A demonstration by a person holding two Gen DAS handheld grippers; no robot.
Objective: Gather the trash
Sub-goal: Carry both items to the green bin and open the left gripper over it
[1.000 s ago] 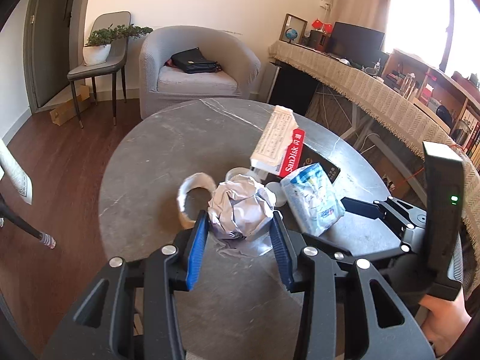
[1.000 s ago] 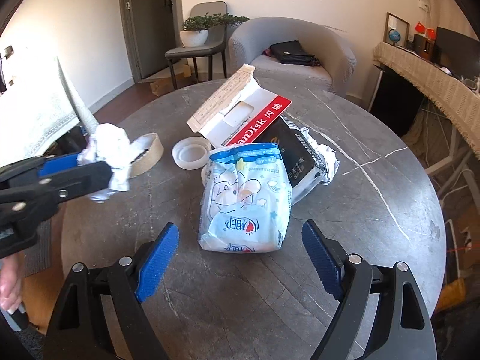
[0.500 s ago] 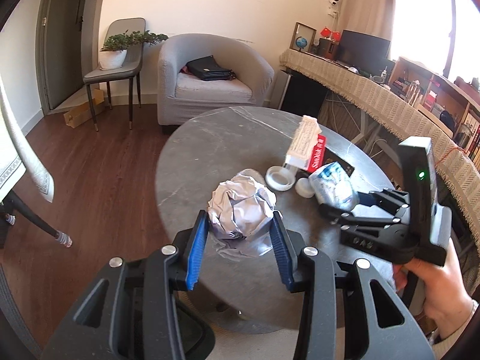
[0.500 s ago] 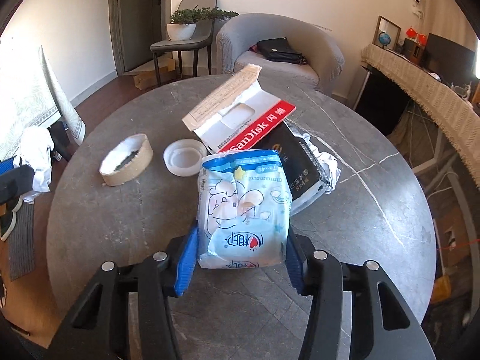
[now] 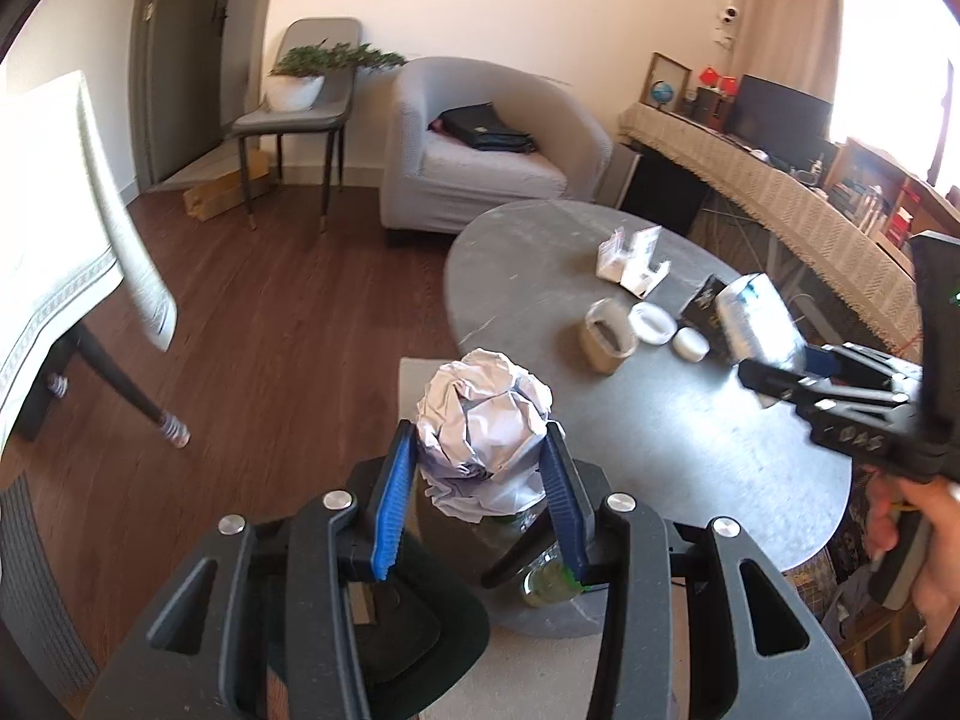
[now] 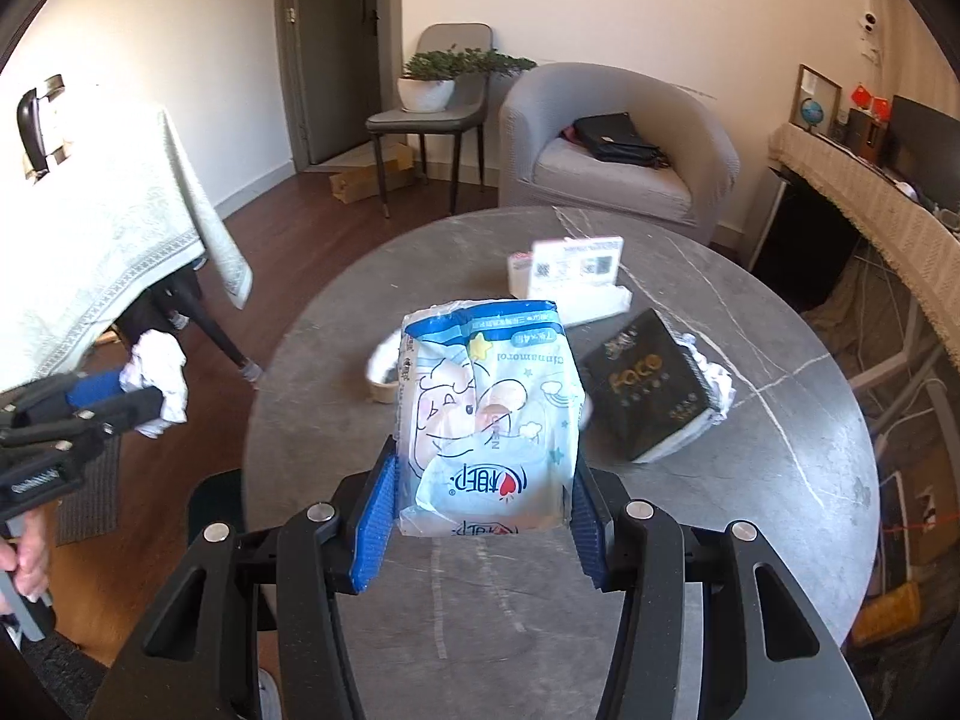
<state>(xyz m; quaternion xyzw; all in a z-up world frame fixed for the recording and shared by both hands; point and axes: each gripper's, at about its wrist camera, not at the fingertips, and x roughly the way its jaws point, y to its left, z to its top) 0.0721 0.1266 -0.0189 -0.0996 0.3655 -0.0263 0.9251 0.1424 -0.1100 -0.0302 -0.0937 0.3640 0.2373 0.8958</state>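
Observation:
My left gripper [image 5: 477, 498] is shut on a crumpled white paper ball [image 5: 483, 417], held off the left edge of the round grey table [image 5: 690, 438], above a dark bin [image 5: 420, 636] on the floor. My right gripper [image 6: 480, 516] is shut on a blue and white tissue pack [image 6: 489, 420], lifted above the table [image 6: 750, 480]. The left gripper with the paper ball [image 6: 156, 381] shows at the left of the right wrist view; the right gripper with the pack [image 5: 759, 324] shows at the right of the left wrist view.
On the table lie a tape roll [image 5: 606, 339], white lids [image 5: 651, 324], a black packet [image 6: 654, 387] and a white card box [image 6: 570, 282]. A cloth-covered table [image 6: 102, 228] stands at left. A grey armchair [image 6: 618, 150] is behind.
Both grippers pulled back and up from the table. The left one carried the paper ball off the table's left edge. The right one, shut half a second ago, lifted the tissue pack.

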